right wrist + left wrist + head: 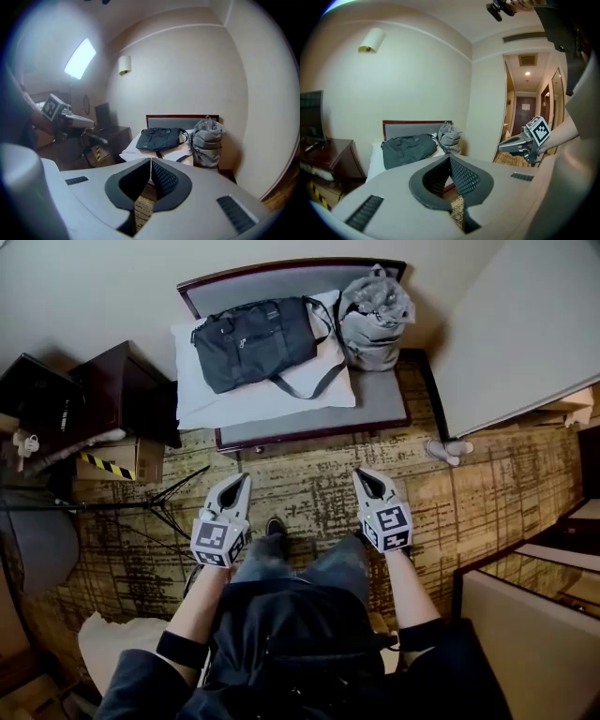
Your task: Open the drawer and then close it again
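Since each pair of jaws is clenched tip to tip with nothing between the pads, the left gripper and the right gripper are being carried rather than used. Both are held out in front of the person, angled a little downward over the patterned carpet, well apart from any furniture. I judge that this suits a start, with the hands idle before a handle is chosen (closed jaws would have to part first, or hook a pull).

Ahead of them an upholstered bench stands against the wall and serves as a luggage shelf. A dark duffel bag lies on a white pillow, and a grey drawstring backpack sits upright just beside it at the bench's right end.

No drawer front can be made out in any view. The likeliest home for the drawer is the dark wooden cabinet off to the left, though the head view does not show its face. By the cabinet sits a cardboard box with a strip of yellow-and-black hazard tape, and a black tripod spreads its legs over the carpet.

No writing is legible. The cubes on the grippers bear only black-and-white square markers, and no brand shows on either bag.
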`<state>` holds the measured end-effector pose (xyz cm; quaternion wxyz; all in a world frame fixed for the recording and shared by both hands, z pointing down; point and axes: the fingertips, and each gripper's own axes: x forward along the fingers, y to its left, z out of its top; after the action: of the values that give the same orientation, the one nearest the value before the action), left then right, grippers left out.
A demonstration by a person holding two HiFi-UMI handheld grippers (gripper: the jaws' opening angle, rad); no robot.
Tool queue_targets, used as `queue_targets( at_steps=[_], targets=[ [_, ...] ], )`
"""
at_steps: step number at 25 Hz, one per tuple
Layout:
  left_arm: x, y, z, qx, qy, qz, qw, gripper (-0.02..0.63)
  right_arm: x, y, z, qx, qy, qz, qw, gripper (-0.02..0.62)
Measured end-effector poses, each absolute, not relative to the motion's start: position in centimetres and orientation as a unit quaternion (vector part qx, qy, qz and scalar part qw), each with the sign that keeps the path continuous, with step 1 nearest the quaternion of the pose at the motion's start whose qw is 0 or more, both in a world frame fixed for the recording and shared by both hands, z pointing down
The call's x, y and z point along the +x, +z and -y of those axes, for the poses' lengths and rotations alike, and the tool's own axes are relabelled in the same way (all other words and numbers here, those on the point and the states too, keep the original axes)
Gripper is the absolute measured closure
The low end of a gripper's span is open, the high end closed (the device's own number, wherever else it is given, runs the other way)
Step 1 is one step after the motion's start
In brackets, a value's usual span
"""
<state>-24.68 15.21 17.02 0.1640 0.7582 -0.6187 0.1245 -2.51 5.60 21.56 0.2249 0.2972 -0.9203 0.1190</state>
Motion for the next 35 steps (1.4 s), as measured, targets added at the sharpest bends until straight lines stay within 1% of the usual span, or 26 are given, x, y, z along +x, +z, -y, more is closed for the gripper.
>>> queue_targets(
  at_steps=[3, 6, 10, 14, 16, 19, 22, 23, 27, 31, 35],
  targets=[
    [-25.5, 16.5, -15.9, 0.74, 0.12, 0.64, 0.166, 0.603, -5.4, 22.8, -5.7, 0.245, 0.081, 0.933, 0.252, 0.561],
    [-26.2, 17.3, -16.6, 0.706, 0.109, 0.678, 0.173, 0.603, -8.3, 24.7, -6.1, 0.17, 0.039, 0.945, 0.276, 0.56],
    [-24.5, 18.8, -18.4, 0.661, 0.123, 0.716, 0.189, 0.603, -11.7, 29.2, -9.0, 0.029, -0.071, 0.946, 0.315, 0.558],
    [-23.4, 21.4, -21.1, 0.614, 0.113, 0.755, 0.203, 0.603, -14.1, 33.3, -11.8, -0.081, -0.178, 0.923, 0.33, 0.521],
    [-23.9, 22.9, -22.0, 0.602, 0.111, 0.764, 0.206, 0.603, -15.5, 35.8, -12.2, -0.106, -0.223, 0.908, 0.338, 0.473],
    [-24.9, 25.5, -23.4, 0.588, 0.11, 0.773, 0.212, 0.603, -18.0, 39.9, -12.8, -0.131, -0.293, 0.884, 0.339, 0.461],
    [-26.6, 28.3, -24.1, 0.576, 0.092, 0.782, 0.22, 0.603, -20.7, 45.0, -13.0, -0.148, -0.341, 0.864, 0.34, 0.339],
    [-27.4, 29.7, -24.6, 0.569, 0.085, 0.787, 0.222, 0.603, -21.6, 46.8, -13.0, -0.154, -0.354, 0.857, 0.341, 0.309],
    [-29.7, 36.0, -25.8, 0.559, 0.086, 0.795, 0.219, 0.603, -24.9, 53.2, -13.3, -0.184, -0.399, 0.836, 0.329, 0.311],
    [-31.5, 40.5, -25.4, 0.548, 0.083, 0.801, 0.224, 0.603, -27.6, 59.3, -13.6, -0.208, -0.442, 0.815, 0.312, 0.33],
    [-33.2, 45.5, -25.0, 0.54, 0.072, 0.806, 0.229, 0.603, -29.9, 64.6, -13.8, -0.206, -0.446, 0.816, 0.305, 0.341]
  ],
)
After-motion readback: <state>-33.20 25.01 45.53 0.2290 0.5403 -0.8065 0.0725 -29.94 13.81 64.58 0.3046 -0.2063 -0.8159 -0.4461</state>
